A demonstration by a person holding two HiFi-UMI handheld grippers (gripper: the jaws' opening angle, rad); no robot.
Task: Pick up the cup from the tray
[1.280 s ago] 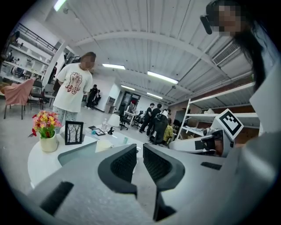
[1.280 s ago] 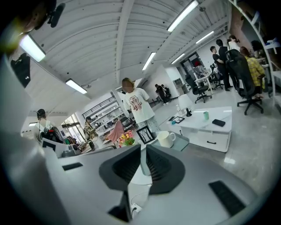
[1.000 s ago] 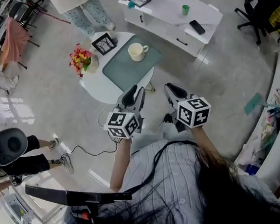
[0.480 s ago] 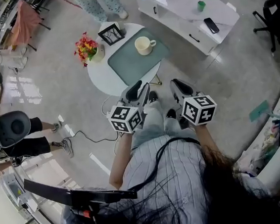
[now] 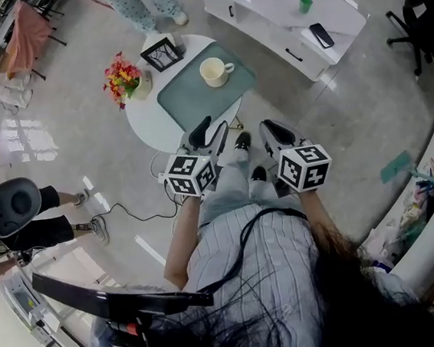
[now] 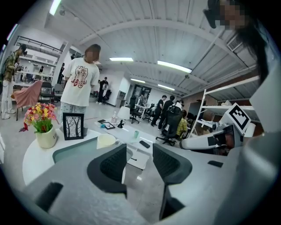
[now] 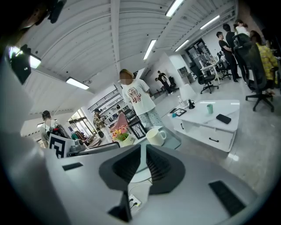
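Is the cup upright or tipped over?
Upright: the cup stands on the tray, open mouth facing up, handle out to the side.

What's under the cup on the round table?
The cup stands on a grey-green tray, which lies on the round white table. The tray patch right beneath the cup is covered.

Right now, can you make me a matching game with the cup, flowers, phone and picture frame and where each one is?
Things: 1 cup; 2 flowers; 3 phone; 4 picture frame.
Places: A in a white pot; B on the long white table; C on the green tray; D standing at the far edge of the round table.
Pairs: 1-C, 2-A, 3-B, 4-D.
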